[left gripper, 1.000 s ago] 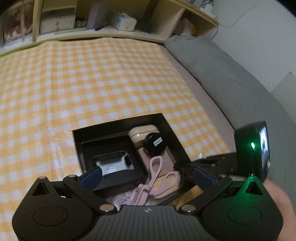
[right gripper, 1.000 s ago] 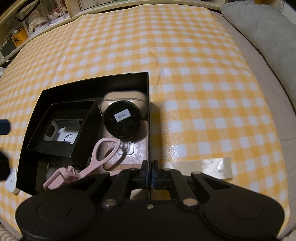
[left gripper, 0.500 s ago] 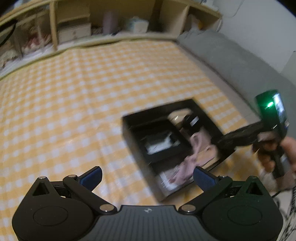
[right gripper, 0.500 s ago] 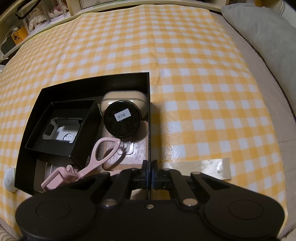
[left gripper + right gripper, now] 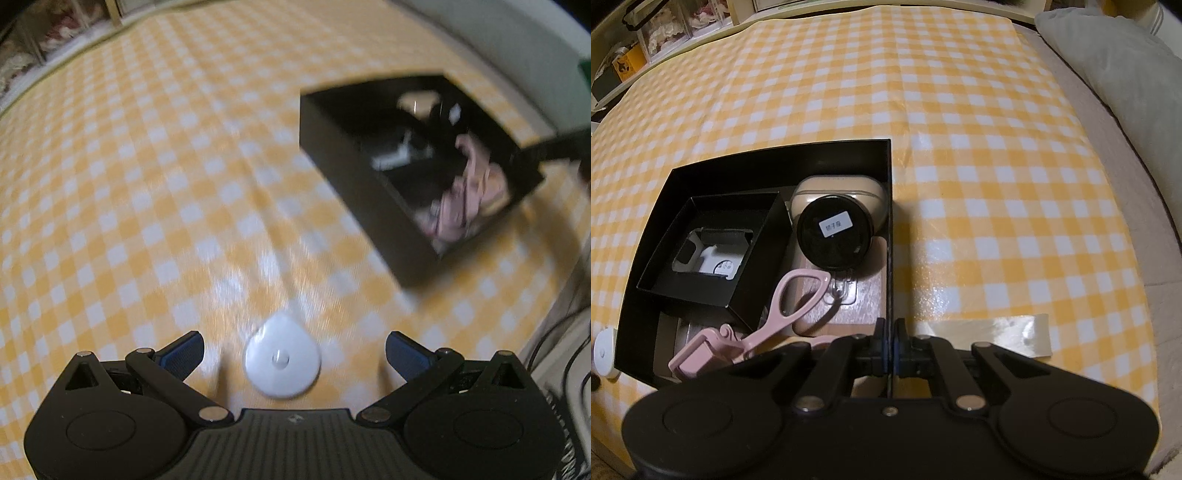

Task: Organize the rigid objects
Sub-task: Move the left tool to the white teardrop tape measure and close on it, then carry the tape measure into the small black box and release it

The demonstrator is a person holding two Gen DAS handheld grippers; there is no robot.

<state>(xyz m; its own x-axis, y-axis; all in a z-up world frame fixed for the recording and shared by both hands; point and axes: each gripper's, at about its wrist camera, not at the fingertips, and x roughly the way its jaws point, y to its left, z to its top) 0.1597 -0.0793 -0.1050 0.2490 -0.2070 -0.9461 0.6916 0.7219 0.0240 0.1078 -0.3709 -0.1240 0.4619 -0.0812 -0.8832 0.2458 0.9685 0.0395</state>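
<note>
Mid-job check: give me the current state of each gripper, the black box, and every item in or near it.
left gripper: open, white disc between its fingers, untouched
right gripper: shut on the box's right wall
black box: lidless, on the checked cloth
small black tray: inside the box, tilted
round black jar: lid on, leaning on a beige case
pink eyelash curler: lying in the box
white disc: flat on the cloth, outside the box

Your left view's motion-blurred — black box (image 5: pixel 373 192) contents unreadable. Right view: white disc (image 5: pixel 604 354) half hidden behind box wall, pink curler (image 5: pixel 750 332) partly under gripper body.
</note>
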